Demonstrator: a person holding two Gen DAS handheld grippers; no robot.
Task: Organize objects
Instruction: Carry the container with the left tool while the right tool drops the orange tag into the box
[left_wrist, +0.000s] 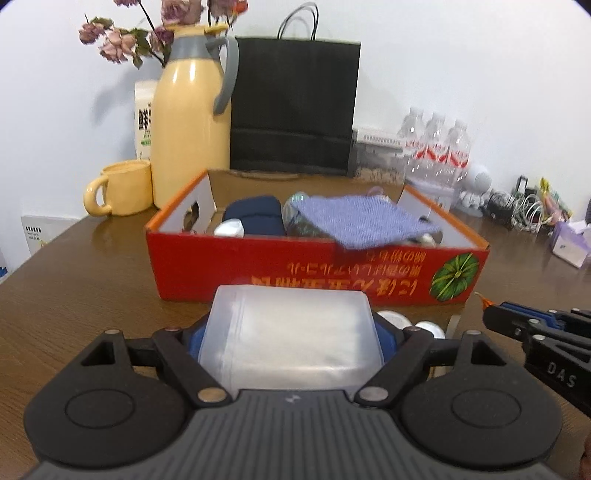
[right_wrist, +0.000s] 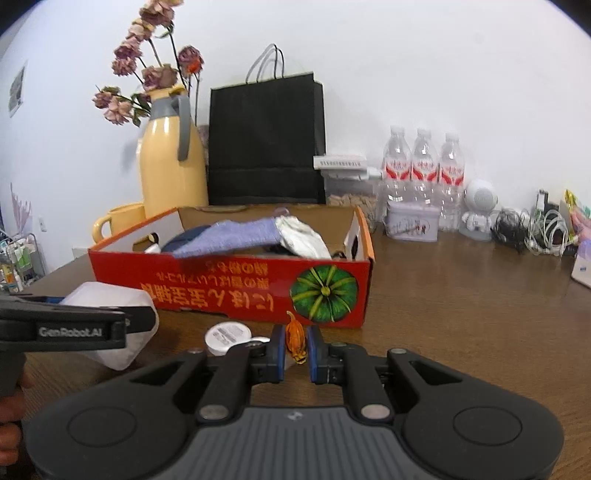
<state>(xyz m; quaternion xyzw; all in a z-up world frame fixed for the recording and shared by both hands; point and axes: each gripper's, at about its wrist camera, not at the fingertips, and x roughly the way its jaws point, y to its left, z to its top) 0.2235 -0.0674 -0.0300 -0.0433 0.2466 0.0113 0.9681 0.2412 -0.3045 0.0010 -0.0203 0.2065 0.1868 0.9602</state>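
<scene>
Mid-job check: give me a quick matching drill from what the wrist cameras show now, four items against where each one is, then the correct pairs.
Items:
1. translucent white packet
2. small orange object
3. purple cloth
4. yellow mug

Places:
A. draped over things inside the red box
B. on the table beside the yellow jug
C. between the fingers of the left gripper
D. pinched in the right gripper

Pairs: 1-C, 2-D, 3-A, 4-B

White plastic pack (left_wrist: 291, 336) before red box (left_wrist: 317, 269)
</scene>
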